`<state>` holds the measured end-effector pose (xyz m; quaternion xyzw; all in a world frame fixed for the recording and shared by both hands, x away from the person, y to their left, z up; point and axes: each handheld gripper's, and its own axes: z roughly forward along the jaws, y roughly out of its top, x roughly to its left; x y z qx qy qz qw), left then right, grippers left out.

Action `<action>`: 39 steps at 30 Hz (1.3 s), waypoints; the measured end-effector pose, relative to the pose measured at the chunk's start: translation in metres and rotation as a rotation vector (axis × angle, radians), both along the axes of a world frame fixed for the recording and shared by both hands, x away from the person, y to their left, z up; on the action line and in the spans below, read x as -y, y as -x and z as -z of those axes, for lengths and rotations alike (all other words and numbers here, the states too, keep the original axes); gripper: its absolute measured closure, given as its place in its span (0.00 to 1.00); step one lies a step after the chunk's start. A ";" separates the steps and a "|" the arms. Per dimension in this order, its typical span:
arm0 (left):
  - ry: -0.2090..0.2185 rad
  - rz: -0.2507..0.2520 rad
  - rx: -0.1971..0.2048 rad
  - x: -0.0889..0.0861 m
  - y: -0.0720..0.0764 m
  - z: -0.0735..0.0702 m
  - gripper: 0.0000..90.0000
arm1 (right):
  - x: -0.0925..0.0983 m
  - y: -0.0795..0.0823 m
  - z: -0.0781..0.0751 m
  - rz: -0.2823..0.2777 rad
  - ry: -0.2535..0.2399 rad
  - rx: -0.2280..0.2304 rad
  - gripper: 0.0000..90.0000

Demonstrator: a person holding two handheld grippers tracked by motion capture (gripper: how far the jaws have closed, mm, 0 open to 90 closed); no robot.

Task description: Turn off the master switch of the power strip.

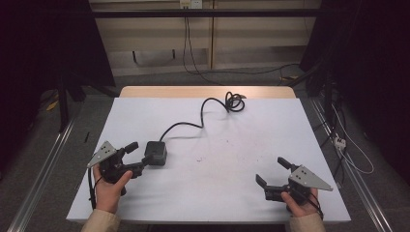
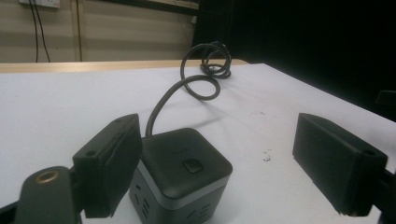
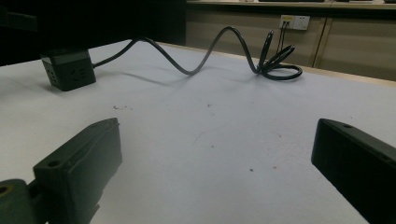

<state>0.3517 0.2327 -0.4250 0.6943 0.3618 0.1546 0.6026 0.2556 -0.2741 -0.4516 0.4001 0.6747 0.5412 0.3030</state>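
A dark cube-shaped power socket (image 1: 156, 152) sits on the white table top (image 1: 251, 130), left of centre. Its black cable (image 1: 200, 115) snakes away to a loose coil (image 1: 234, 102) near the far edge. My left gripper (image 1: 139, 154) lies level at the cube's near left with its jaws wide apart. In the left gripper view the cube (image 2: 184, 175) lies between them, close against the left jaw, while the right jaw stands well off it. My right gripper (image 1: 271, 170) rests open at the near right, nothing between its jaws. The right gripper view has the cube (image 3: 68, 70) far off.
A strip of bare wood (image 1: 208, 92) edges the table's far side. Floor cables (image 1: 270, 72) and a wall outlet (image 3: 294, 22) lie beyond it. Dark frames stand to either side. Small dark specks (image 1: 199, 158) mark the sheet's middle.
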 end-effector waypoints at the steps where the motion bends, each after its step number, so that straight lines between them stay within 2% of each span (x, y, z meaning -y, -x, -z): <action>1: -0.002 0.000 0.000 0.000 0.000 0.000 0.20 | 0.000 0.000 0.000 0.000 0.000 0.000 0.02; 17: -0.024 0.025 -0.016 0.004 -0.004 -0.004 0.40 | 0.000 0.000 0.000 0.000 0.003 0.000 0.02; 29: -0.047 0.018 -0.031 0.008 -0.008 -0.005 0.61 | 0.000 0.001 -0.001 0.003 0.004 0.005 0.02; 39: -0.070 0.017 -0.037 0.009 -0.010 -0.006 0.70 | 0.001 0.001 -0.001 0.003 0.004 0.006 0.02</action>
